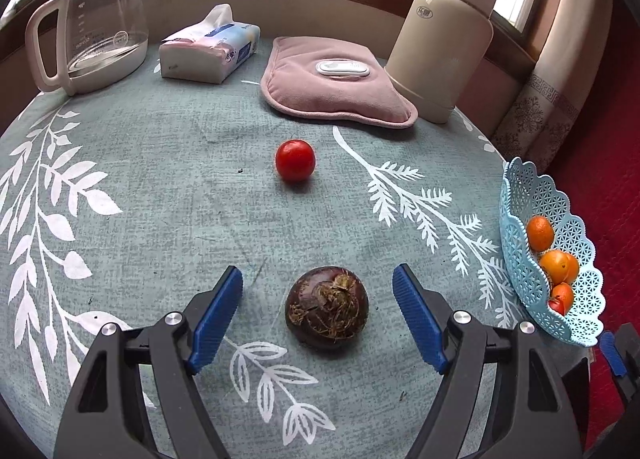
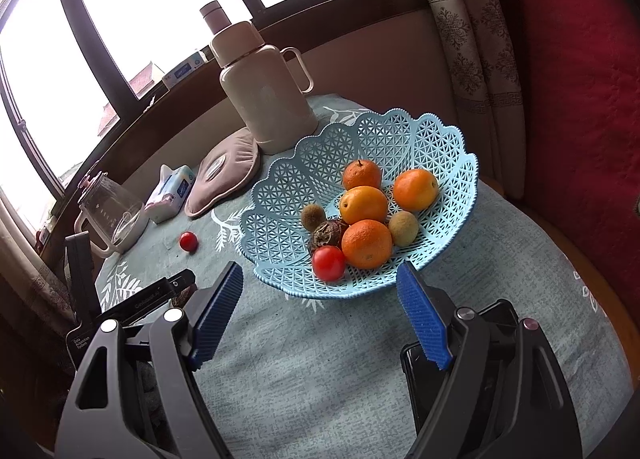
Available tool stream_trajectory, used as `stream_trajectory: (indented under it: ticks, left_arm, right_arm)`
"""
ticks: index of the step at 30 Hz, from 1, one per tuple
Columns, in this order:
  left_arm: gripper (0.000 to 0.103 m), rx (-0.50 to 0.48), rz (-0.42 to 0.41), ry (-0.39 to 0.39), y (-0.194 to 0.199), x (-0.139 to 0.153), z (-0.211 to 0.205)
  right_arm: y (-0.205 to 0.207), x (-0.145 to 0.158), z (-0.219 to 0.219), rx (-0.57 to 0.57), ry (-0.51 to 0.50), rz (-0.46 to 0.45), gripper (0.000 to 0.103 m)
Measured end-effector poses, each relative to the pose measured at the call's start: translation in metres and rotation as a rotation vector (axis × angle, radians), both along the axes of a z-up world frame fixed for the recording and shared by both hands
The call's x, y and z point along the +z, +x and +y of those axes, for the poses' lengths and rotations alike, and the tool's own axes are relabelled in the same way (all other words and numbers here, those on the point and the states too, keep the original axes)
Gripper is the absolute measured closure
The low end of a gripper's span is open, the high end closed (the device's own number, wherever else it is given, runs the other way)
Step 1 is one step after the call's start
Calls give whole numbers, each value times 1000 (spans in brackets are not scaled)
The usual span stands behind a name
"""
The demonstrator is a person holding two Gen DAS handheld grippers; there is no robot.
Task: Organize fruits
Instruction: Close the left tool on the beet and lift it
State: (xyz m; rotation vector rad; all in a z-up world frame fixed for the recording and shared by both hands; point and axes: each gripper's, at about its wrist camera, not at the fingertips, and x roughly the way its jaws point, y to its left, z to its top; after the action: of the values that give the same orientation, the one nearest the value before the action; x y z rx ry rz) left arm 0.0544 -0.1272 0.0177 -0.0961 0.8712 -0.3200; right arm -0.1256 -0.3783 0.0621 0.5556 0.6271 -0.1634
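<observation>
A dark brown water chestnut (image 1: 326, 307) lies on the green tablecloth between the open jaws of my left gripper (image 1: 318, 285), not touched by either pad. A red tomato (image 1: 295, 160) lies farther out on the cloth; it also shows in the right wrist view (image 2: 188, 240). A light blue lattice basket (image 2: 448, 139) holds several oranges (image 2: 366, 243), two kiwis (image 2: 403, 228), a water chestnut (image 2: 328, 234) and a tomato (image 2: 328, 263). My right gripper (image 2: 320, 281) is open and empty, just in front of the basket's near rim. The basket also shows at the right edge of the left wrist view (image 1: 516, 227).
At the back of the table stand a glass kettle (image 1: 96, 23), a tissue pack (image 1: 210, 45), a pink heating pad (image 1: 332, 83) and a cream thermos (image 1: 444, 43). A curtain (image 2: 472, 39) and a red cushion (image 2: 580, 79) lie beyond the table's right edge.
</observation>
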Motion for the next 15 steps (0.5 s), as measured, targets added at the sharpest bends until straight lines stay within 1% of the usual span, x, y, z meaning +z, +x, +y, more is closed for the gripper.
stream_trajectory:
  ticks: [6, 15]
  left_arm:
    - [26, 10, 11, 26, 7, -4, -2]
    - [26, -3, 3, 60, 2, -6, -3]
  right_arm:
    - [1, -1, 3, 10, -2, 4, 22]
    - [1, 1, 2, 10, -1, 0, 22]
